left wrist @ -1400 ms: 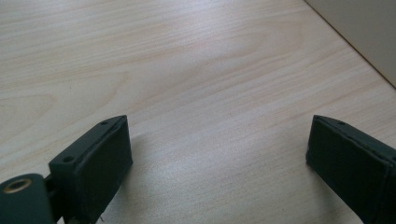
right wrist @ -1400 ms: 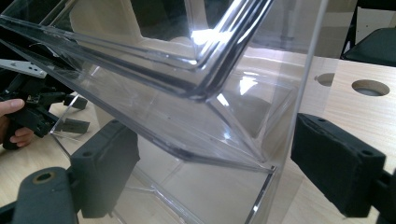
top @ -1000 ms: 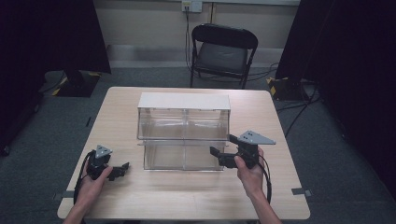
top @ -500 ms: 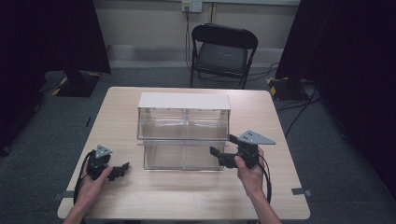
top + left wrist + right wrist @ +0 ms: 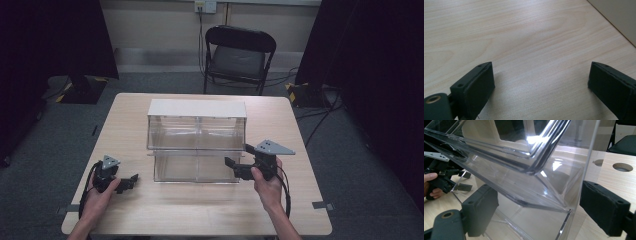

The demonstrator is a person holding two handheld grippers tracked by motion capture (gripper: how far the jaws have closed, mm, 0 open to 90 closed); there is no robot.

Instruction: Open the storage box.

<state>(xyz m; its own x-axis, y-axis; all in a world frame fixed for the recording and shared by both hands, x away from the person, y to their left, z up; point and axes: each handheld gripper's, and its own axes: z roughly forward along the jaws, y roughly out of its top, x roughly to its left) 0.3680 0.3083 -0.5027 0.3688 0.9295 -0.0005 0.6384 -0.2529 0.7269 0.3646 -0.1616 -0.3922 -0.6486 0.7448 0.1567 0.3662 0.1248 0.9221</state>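
The right gripper [image 5: 239, 161] sat right of centre in the high view, gripped by the person's right hand [image 5: 267, 181], jaws spread wide and aimed at the lower right front corner of the clear acrylic two-tier box [image 5: 196, 140]. In the right gripper view that corner edge [image 5: 564, 212] stood between the open jaws, not clamped. The left gripper [image 5: 131, 180] rested low at the lower left of the high view, held by the left hand [image 5: 98, 196], jaws likewise spread over bare light-wood table [image 5: 529, 37], just beside the box's lower left. Beyond the table, at the top of the frame, stood a black folding chair [image 5: 239, 56].
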